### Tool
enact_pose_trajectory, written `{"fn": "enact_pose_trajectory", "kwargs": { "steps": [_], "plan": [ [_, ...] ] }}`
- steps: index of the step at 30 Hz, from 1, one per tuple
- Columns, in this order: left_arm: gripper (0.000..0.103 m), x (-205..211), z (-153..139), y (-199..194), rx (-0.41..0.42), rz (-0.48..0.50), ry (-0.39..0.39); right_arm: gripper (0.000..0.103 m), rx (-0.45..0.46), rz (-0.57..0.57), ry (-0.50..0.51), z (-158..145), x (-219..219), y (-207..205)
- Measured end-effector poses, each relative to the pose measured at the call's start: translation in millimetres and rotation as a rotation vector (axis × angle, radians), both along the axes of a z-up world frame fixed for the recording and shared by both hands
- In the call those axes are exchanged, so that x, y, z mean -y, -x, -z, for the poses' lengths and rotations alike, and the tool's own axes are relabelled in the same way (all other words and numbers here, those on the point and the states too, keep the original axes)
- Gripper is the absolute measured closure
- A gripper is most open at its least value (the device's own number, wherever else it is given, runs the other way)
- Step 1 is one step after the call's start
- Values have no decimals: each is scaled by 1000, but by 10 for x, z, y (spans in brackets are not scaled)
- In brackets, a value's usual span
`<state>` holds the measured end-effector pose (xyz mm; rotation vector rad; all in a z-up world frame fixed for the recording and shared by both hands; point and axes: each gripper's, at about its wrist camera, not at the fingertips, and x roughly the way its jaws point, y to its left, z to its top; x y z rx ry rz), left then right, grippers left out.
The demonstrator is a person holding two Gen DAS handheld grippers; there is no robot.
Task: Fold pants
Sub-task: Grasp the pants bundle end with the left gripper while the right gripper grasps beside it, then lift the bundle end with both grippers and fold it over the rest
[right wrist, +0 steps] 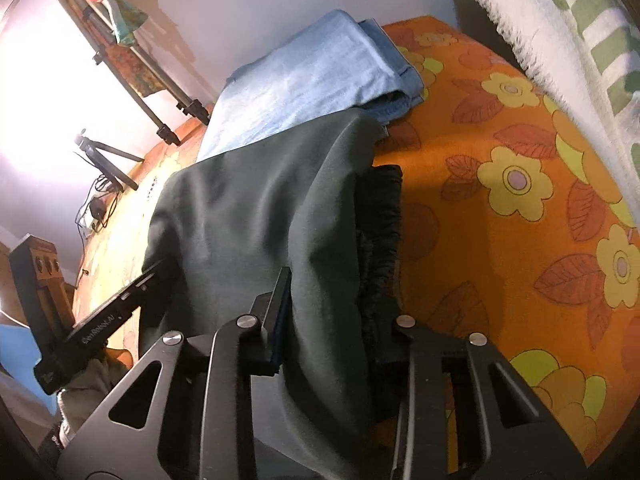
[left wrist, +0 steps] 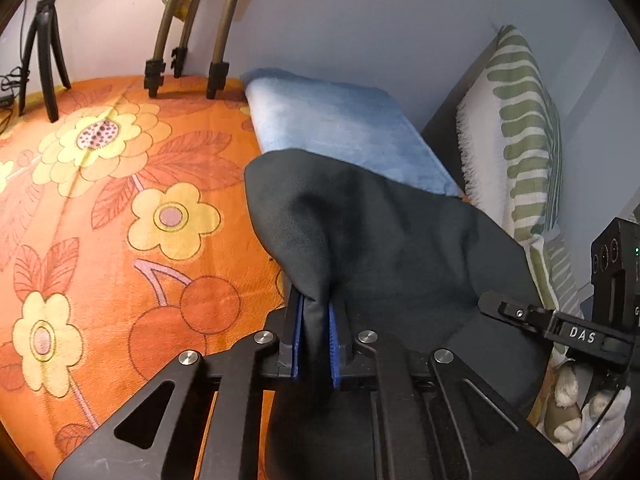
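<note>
Heavy fisheye bending, dark vignette corners both views. Right wrist: blown-out glare on wall [right wrist: 36, 92] upper left of tool. Left wrist evenly lit, soft, slight blur.

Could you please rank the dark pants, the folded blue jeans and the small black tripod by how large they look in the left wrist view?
1. dark pants, largest, though nearest the camera, which inflates them.
2. folded blue jeans.
3. small black tripod, smallest, but farthest away.

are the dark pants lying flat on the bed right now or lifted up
Lifted. The dark pants bunch between the left gripper's fingers, and the right gripper clamps the waistband; the fabric drapes from both over the blue jeans.
</note>
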<state>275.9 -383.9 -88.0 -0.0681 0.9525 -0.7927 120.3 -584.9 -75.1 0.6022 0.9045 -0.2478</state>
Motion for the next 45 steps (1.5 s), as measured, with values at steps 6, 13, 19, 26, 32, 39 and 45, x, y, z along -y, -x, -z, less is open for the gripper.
{"fn": "enact_pose_trajectory", "kwargs": {
  "steps": [6,13,19,26,32,39,45],
  "plan": [
    [95,-76,-147,70,34,6,30,75,13,-24,66,-177,-143,16],
    [95,-165,-320,175,72,11,64,76,51,-42,141,-437,-335,89],
    [95,-223,-536,295,120,9,110,76,104,-47,188,-702,-439,175],
    [95,-250,-807,397,190,21,158,76,161,-45,214,-970,-535,258],
    [95,-249,-931,483,232,43,180,76,198,-46,230,-1145,-615,300],
    [95,-240,-977,520,238,46,193,76,204,-47,249,-1196,-667,322],
    [95,-248,-1064,529,240,59,207,76,219,-40,262,-1286,-686,359]
  ]
}}
